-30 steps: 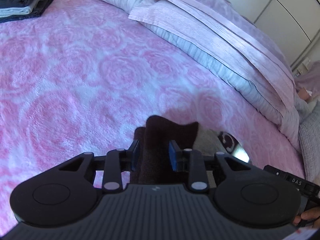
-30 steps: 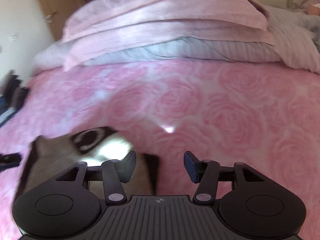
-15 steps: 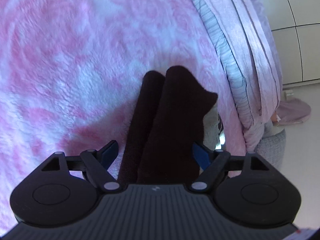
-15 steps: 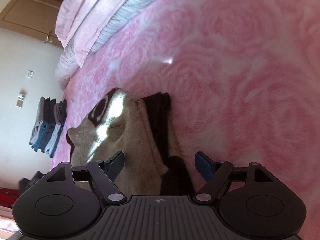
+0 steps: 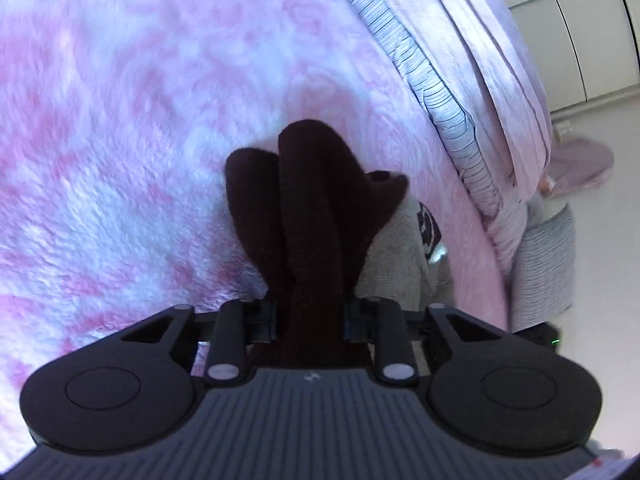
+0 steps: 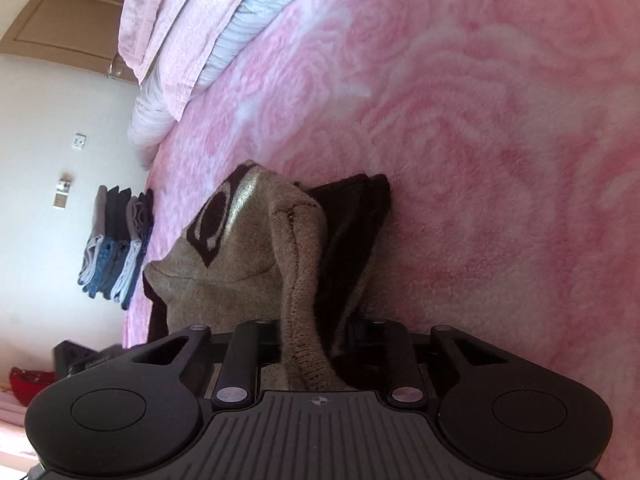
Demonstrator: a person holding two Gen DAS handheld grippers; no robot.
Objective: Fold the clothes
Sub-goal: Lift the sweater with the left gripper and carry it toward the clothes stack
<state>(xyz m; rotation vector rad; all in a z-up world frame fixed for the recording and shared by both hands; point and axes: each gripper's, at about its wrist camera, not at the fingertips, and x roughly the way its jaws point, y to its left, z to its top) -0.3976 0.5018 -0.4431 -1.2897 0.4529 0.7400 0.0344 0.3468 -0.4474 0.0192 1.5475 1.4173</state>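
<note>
- Lying on the pink rose-patterned bed blanket (image 6: 460, 120), the beige-and-dark-brown garment (image 6: 248, 264) is bunched between the two claws.
- The left claw (image 5: 310, 316) has just been closing and now pinches a dark brown fold of the garment (image 5: 308, 208), which rises toward 12 o'clock.
- The right claw (image 6: 310, 340) has just been closing too, and clamps the stitched beige edge.
- Pillows (image 5: 472, 64) lie at 1 o'clock in the left view.
- A stack of folded clothes (image 6: 116, 248) sits at 9 o'clock in the right view.
</note>
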